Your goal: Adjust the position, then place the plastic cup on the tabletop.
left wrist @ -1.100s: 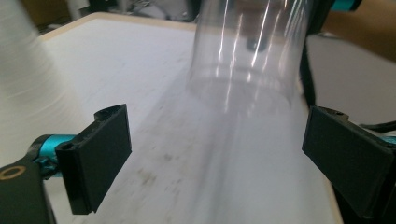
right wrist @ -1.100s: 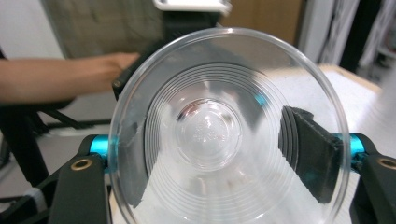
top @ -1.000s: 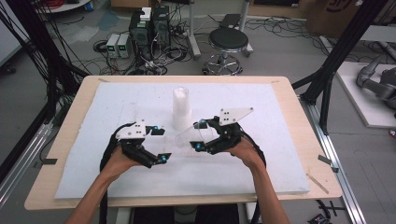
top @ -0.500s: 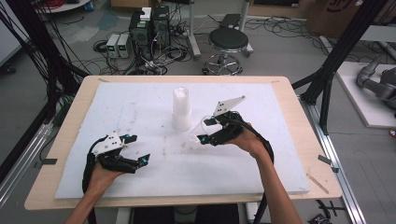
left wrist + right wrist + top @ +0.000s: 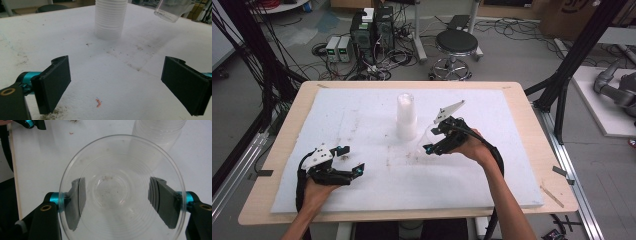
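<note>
A tall stack of clear plastic cups [image 5: 406, 117] stands upright near the middle of the white foam board [image 5: 362, 115]. It appears as the stack [image 5: 110, 20] in the left gripper view and as the stack [image 5: 160, 132] in the right gripper view. My right gripper [image 5: 429, 142] is just right of the stack, shut on a single clear cup [image 5: 122, 190], one jaw on each side of its wall. That cup [image 5: 172, 10] hangs tilted above the board. My left gripper [image 5: 353, 160] rests low at the board's front left, open, with nothing between its jaws [image 5: 115, 85].
The foam board covers a wooden table [image 5: 532, 150]. A small orange scrap [image 5: 98, 102] and dirt specks lie on the foam ahead of the left gripper. Beyond the far table edge are a stool [image 5: 456, 45], electronics boxes [image 5: 372, 30] and cables on the floor.
The left gripper has drawn away from the middle to the front left and stands open. The right gripper has lifted slightly right and back with the single cup.
</note>
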A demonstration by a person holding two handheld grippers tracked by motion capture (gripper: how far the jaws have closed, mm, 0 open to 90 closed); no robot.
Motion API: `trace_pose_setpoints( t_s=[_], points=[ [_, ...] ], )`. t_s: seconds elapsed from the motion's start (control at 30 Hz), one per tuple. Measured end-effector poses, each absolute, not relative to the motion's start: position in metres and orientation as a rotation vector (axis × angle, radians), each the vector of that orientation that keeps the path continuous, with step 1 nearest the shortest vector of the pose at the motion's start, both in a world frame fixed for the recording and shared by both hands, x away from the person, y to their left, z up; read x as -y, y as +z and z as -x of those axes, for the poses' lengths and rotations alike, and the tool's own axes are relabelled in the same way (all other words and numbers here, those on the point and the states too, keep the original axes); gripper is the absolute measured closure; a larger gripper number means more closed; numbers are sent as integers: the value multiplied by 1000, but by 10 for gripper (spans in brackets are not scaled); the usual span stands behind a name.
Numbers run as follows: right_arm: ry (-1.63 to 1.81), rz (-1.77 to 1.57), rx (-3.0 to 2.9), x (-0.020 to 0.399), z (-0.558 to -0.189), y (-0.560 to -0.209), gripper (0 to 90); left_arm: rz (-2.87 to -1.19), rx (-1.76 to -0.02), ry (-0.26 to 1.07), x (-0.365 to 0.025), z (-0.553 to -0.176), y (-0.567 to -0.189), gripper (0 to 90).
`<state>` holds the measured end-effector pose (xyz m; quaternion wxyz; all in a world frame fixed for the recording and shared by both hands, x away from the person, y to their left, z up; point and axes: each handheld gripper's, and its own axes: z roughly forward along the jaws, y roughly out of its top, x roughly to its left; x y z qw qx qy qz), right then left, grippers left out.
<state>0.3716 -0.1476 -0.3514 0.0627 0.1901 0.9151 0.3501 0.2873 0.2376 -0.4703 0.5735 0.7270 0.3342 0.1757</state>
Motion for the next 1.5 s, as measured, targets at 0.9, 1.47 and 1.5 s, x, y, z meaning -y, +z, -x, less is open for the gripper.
trace_pose_setpoints(
  t_s=[0.9, 1.47, 1.5],
  points=[
    [912, -560, -2801, 125, -375, -384, 311, -1706, -777, 404, -238, -288, -471, 90],
    [903, -562, -2774, 105, -376, -402, 311, -1705, -773, 383, -239, -288, -471, 90],
    [902, -561, -2774, 105, -376, -402, 311, -1705, -773, 383, -239, -288, -471, 90]
  ],
)
